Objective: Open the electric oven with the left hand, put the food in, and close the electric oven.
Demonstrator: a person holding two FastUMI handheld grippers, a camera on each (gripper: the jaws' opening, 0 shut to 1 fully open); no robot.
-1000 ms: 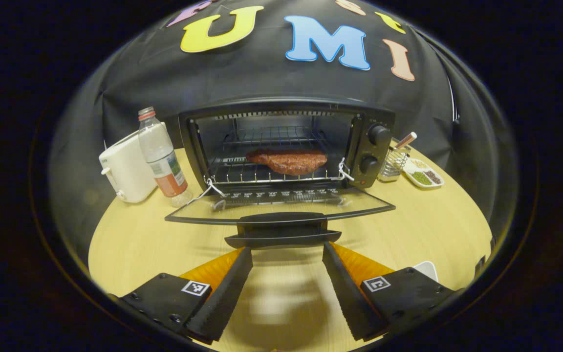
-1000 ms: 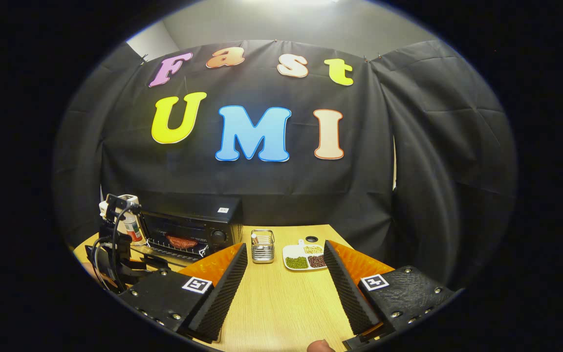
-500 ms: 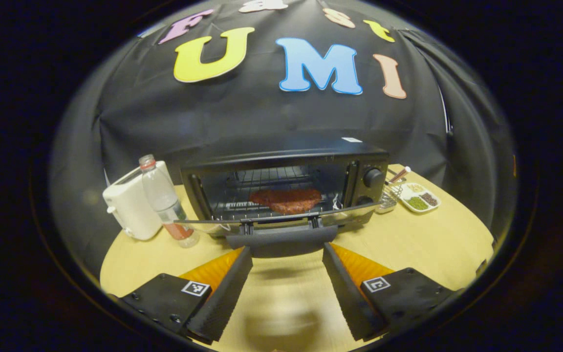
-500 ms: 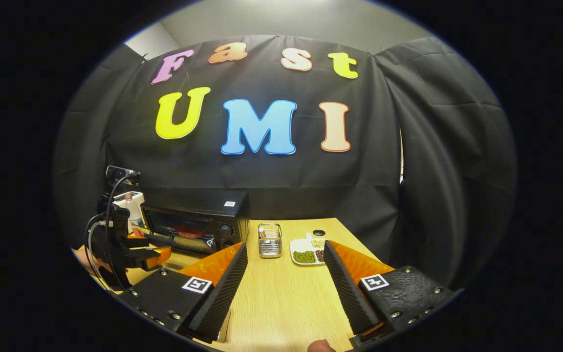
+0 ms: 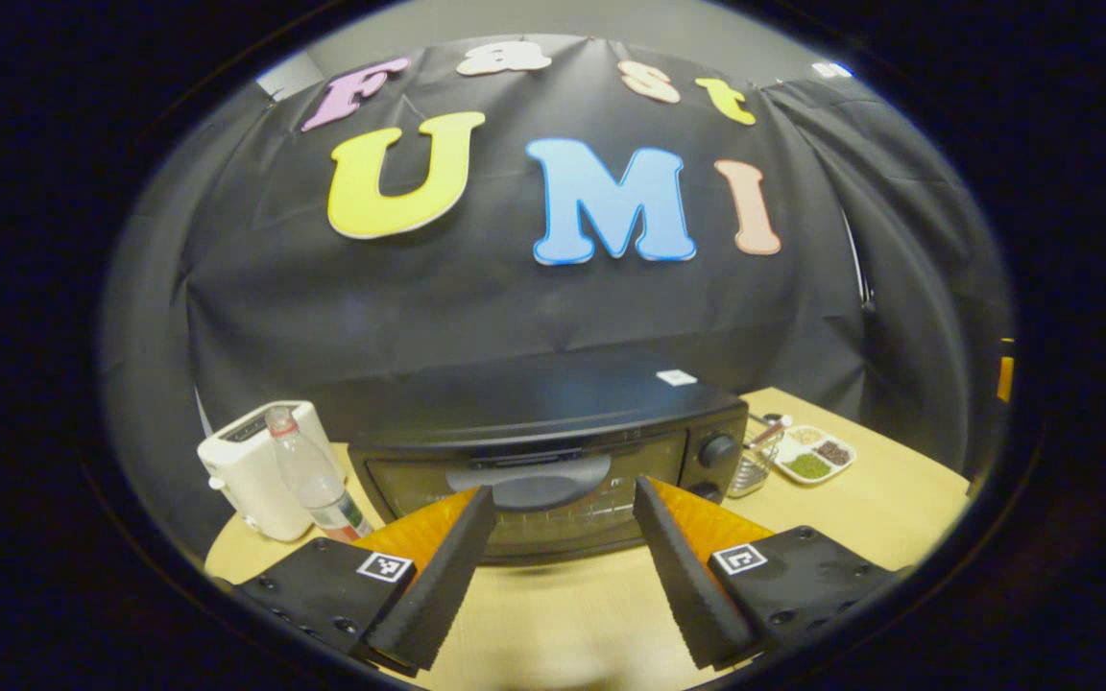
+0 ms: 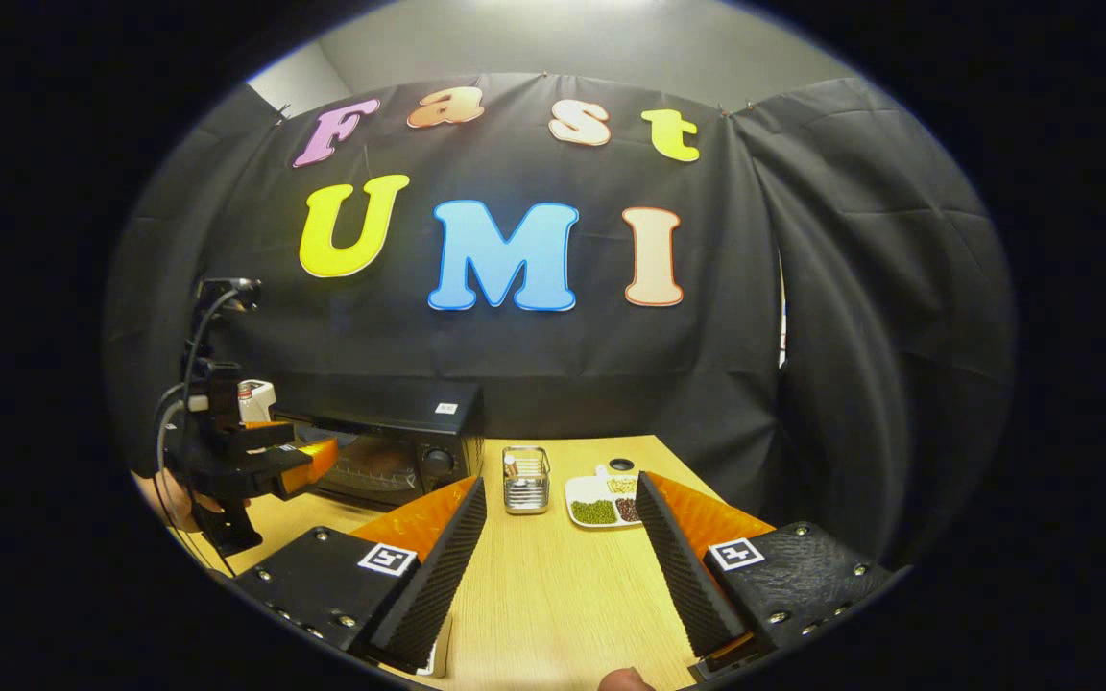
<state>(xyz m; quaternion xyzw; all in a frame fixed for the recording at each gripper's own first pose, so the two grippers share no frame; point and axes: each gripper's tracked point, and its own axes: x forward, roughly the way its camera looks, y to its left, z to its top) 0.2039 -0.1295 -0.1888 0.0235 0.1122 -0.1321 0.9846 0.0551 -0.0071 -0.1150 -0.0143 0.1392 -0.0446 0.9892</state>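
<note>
Oven door (image 5: 524, 485): swung up shut since a second ago; closing appears done. Left tool (image 5: 553, 537) spread before it; right tool (image 6: 561, 537) spread, idle.

It was a staged recording booth got up as a kitchen corner, not a real home. Black cloth (image 6: 831, 288) hung as the walls on every side, pinned along its top edge, with a plain pale wall (image 6: 572, 38) showing above it. A light wooden table (image 6: 553, 585) carried a few kitchen things: a black electric oven (image 5: 553, 437), a white toaster (image 5: 251, 470), a plastic bottle (image 5: 313, 475), a wire holder (image 6: 525, 480) and a white divided dish of beans (image 6: 601, 501).
</note>
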